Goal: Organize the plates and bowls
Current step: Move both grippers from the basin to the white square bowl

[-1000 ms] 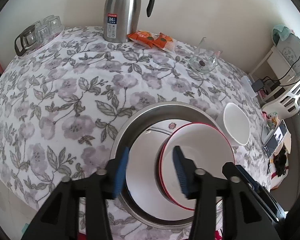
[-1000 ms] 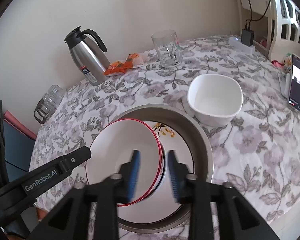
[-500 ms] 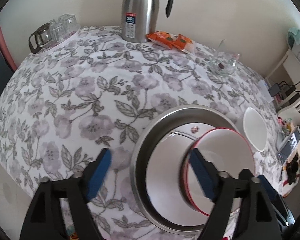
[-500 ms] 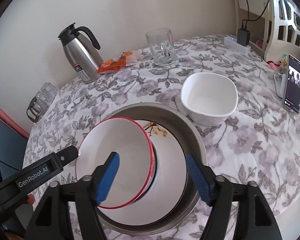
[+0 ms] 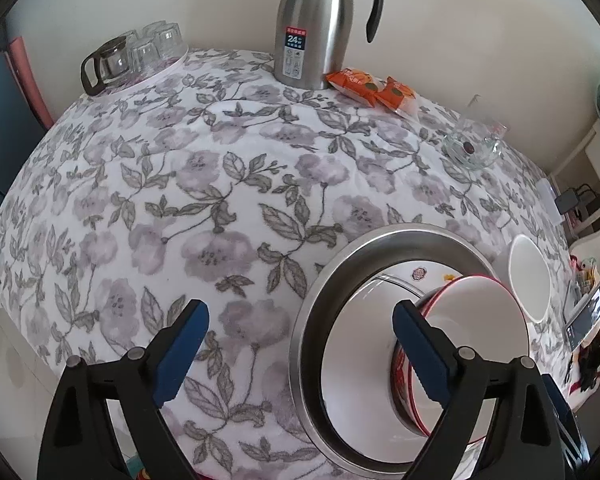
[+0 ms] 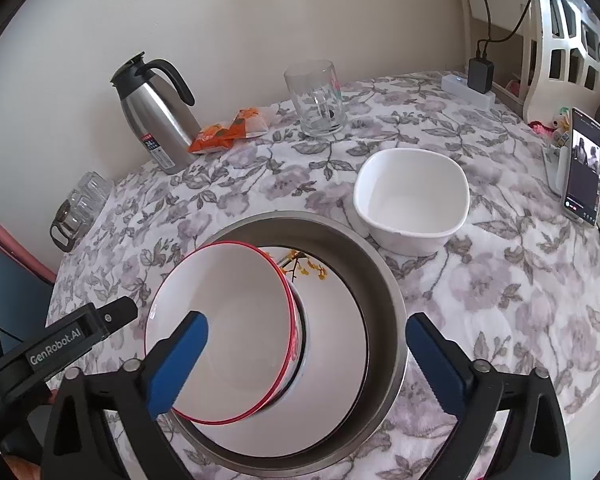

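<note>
Red-rimmed bowl (image 6: 228, 328) sits tilted inside steel basin (image 6: 384, 292), atop plate there. Both hand-held grippers, left (image 5: 300, 344) and right (image 6: 306, 354), jaws just opened wide, nothing between. Risk: tilted bowl slides, clanks. White bowl (image 6: 412, 196) beside basin, unstacked.

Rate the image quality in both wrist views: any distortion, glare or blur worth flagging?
Left wrist view: strong fisheye bulge in the tablecloth, dark vignette corners, soft daylight, mild sheen on the steel basin rim. Right wrist view: same barrel distortion, the red-rimmed bowl and white square bowl sharp, the phone screen small and hard to read, no motion blur.
</note>
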`<state>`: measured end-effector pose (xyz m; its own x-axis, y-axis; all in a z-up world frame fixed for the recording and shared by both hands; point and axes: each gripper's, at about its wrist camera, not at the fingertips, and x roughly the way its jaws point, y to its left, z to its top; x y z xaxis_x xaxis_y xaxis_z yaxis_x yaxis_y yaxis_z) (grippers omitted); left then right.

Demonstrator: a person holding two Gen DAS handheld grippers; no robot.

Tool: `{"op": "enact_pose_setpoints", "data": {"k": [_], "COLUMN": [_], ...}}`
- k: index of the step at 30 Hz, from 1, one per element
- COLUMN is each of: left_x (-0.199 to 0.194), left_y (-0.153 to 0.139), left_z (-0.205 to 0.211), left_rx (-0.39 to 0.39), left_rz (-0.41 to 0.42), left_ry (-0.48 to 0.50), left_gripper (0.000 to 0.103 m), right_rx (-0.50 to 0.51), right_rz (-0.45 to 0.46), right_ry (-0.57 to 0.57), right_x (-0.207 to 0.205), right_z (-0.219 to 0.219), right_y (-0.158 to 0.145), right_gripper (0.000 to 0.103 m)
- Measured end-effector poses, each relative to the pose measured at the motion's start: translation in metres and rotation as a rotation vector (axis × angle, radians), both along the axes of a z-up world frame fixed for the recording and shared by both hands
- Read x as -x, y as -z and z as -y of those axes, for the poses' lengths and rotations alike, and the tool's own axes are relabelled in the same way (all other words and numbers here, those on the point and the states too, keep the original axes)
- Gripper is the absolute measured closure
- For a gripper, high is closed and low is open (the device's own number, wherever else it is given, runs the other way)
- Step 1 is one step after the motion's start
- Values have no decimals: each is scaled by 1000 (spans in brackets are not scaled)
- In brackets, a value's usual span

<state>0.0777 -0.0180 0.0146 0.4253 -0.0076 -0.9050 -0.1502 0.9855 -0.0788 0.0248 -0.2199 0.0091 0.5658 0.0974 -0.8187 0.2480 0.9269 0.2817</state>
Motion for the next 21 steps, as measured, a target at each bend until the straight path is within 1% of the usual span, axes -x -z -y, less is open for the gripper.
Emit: {"op": "enact_pose_setpoints", "data": {"k": [12,18,21], "left_x": [-2,-2,-1], "left_y": [3,-3,-9], "left_z": [-11,-10,-9], "left_rx": [0,0,-16], "left_rz": [-7,28,72], "left_ry": [-45,-45,-56], "left_gripper": [9,9,9], "right_rx": [-9,-4,-1], "right_rz": [10,36,55], "right_ry": [2,-6,-5], "right_x": [0,0,1], "right_z": [1,3,8], "right_y": [0,-6,-11], "right_gripper": [0,0,0]}}
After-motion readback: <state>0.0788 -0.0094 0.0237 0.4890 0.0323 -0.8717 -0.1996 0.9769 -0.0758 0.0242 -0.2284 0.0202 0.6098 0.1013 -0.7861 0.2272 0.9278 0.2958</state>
